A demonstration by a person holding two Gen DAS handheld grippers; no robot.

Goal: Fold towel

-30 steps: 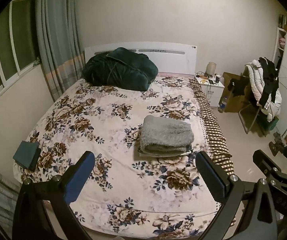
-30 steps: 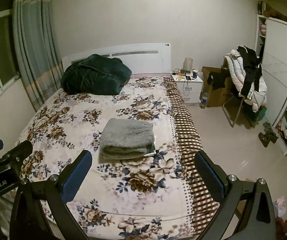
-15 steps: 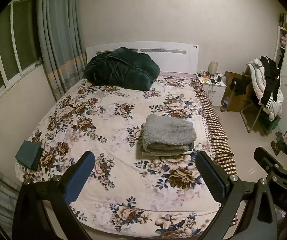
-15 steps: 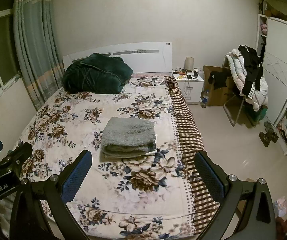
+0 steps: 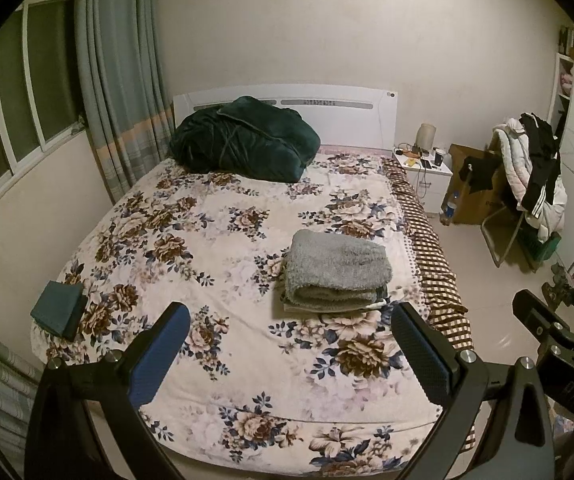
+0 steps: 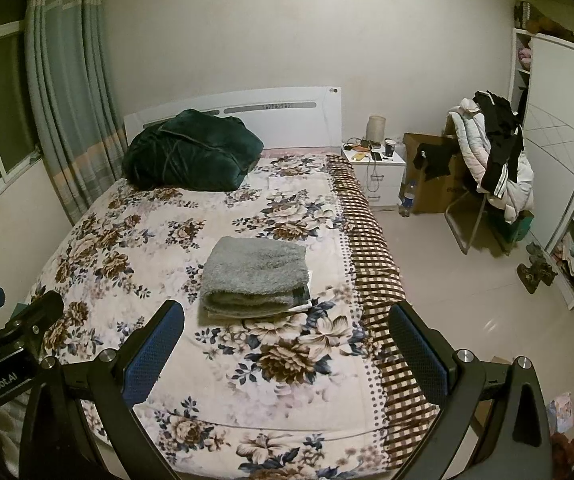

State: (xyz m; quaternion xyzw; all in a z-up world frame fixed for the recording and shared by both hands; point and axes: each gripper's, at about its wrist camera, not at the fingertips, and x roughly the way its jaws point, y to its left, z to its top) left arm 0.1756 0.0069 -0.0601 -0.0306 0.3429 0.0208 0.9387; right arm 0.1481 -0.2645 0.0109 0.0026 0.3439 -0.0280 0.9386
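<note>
Both views have crept a little since a second ago, the bed sliding slightly lower and rightward in my left view, while the towel sits just as it did. My left tongs (image 5: 291, 344) hang with jaws spread wide, gripping nothing, blue pads bare. My right tongs (image 6: 287, 340) are the same, jaws wide apart and empty.

The towel (image 5: 337, 272), grey and fluffy, lies folded in a thick stack on the bed (image 5: 215, 248), ahead of both tongs and untouched. From the left pair it sits ahead and toward the right finger; from the right pair it sits ahead and toward the left finger (image 6: 155, 352). Something paler peeks out under its near edge; I cannot tell what.

Far ahead, a dark green quilt (image 5: 247, 144) is heaped against the headboard (image 5: 351, 120). Off to the left of my left tongs, a small teal cloth (image 5: 57, 314) rests near the bed's edge. To the right, beyond the bed, stands a nightstand (image 6: 379, 172), then a chair (image 6: 491, 176) piled with clothes. My right tongs' body shows at the right rim of the left view.
</note>
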